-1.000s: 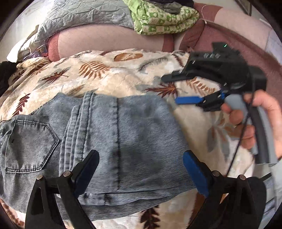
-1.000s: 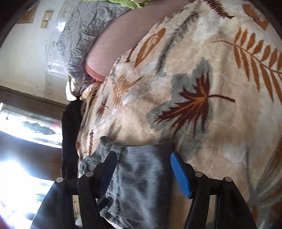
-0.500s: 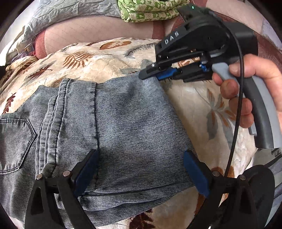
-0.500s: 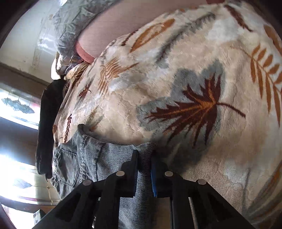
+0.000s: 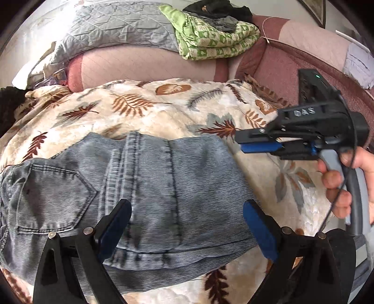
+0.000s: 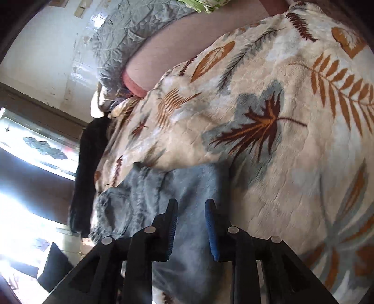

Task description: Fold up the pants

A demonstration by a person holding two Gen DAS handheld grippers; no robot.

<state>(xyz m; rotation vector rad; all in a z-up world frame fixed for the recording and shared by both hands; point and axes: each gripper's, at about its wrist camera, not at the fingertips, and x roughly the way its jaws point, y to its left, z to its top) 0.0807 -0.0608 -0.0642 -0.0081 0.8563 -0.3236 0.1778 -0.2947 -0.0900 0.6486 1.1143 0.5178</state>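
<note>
Left wrist view: left gripper [image 5: 187, 224] hovering, jaws wide apart, straddling the folded grey-blue denim pants [image 5: 145, 194] lying on the leaf-print fleece blanket [image 5: 145, 110], likely checking the fold; right wrist view: right gripper [image 6: 190, 230], jaws partly apart, gripping nothing, poised beside the pants' edge.

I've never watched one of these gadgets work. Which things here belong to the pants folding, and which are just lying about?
In the job:
jeans
left gripper
right gripper

Lying about:
leaf-print blanket
green quilt
grey quilt
dark clothes
</note>
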